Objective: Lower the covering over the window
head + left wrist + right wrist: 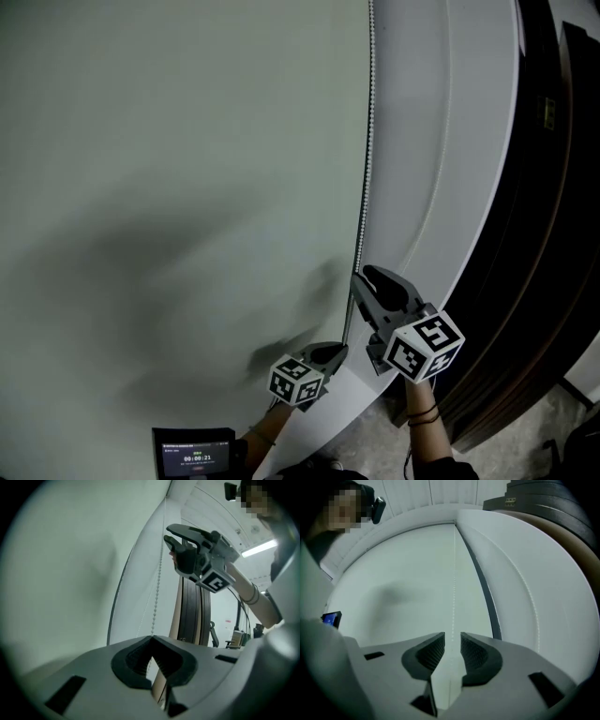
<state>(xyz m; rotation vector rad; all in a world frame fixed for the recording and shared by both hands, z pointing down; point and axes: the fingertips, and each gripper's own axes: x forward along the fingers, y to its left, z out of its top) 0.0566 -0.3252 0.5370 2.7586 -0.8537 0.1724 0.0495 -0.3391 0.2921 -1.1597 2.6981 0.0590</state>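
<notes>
A pale roller blind [169, 187] fills most of the head view, and a white bead chain [366, 141] hangs along its right edge. My left gripper [339, 352] is low on the chain. In the left gripper view its jaws [151, 638] meet at the tips, shut on the bead chain [157, 592]. My right gripper [359, 279] sits just above it on the same strand. In the right gripper view its jaws [452, 639] stand a little apart, with the chain [454, 573] running through the gap. The right gripper [171, 538] also shows high in the left gripper view.
A white wall strip [441, 141] with a second chain strand [529, 592] lies right of the blind. Beyond that stands a dark frame [544, 234]. A small screen with a timer [195, 455] shows at the bottom left, by the person's arm.
</notes>
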